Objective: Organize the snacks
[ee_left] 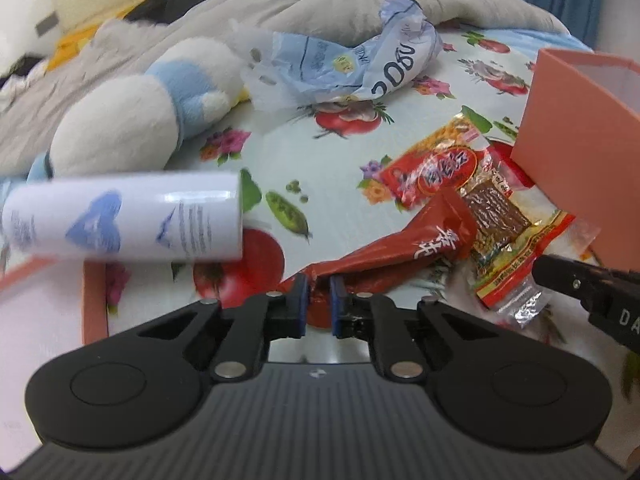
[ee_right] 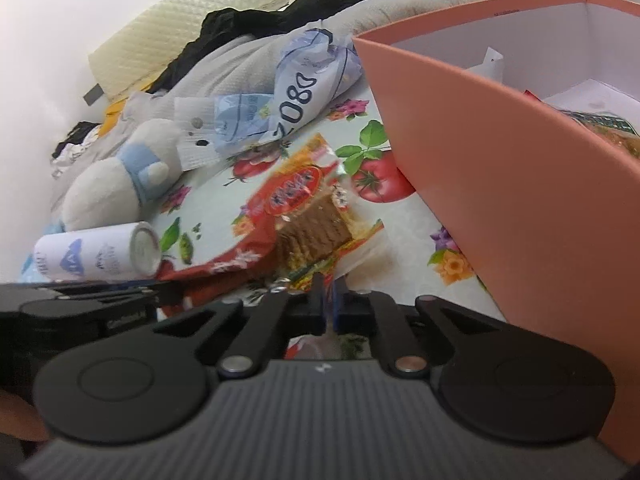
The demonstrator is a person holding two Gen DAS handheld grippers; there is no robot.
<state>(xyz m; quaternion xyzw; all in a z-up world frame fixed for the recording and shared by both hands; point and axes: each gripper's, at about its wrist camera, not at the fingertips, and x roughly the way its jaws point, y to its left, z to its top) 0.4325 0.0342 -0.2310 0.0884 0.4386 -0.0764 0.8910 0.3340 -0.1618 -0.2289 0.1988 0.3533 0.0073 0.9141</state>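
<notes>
On the bed, over a bedsheet (ee_left: 344, 168) printed with fruit and flowers, both grippers are working the snack pile. Left gripper (ee_left: 319, 292) has its jaws clenched on the near end of a dark red snack bag (ee_left: 400, 248), which stretches away toward the right. Right gripper (ee_right: 329, 294) has its jaws nipped tight on the bottom edge of a clear-window snack packet (ee_right: 316, 232) with brown slabs inside; that packet lies partly over the red bag, just left of the pink box (ee_right: 500, 184). Another snack already sits inside the box. A white can (ee_left: 124, 216) lies on its side to the left, with a white and blue plush toy (ee_left: 132, 120) behind it and a crumpled blue plastic bag (ee_left: 360, 68) further back.
</notes>
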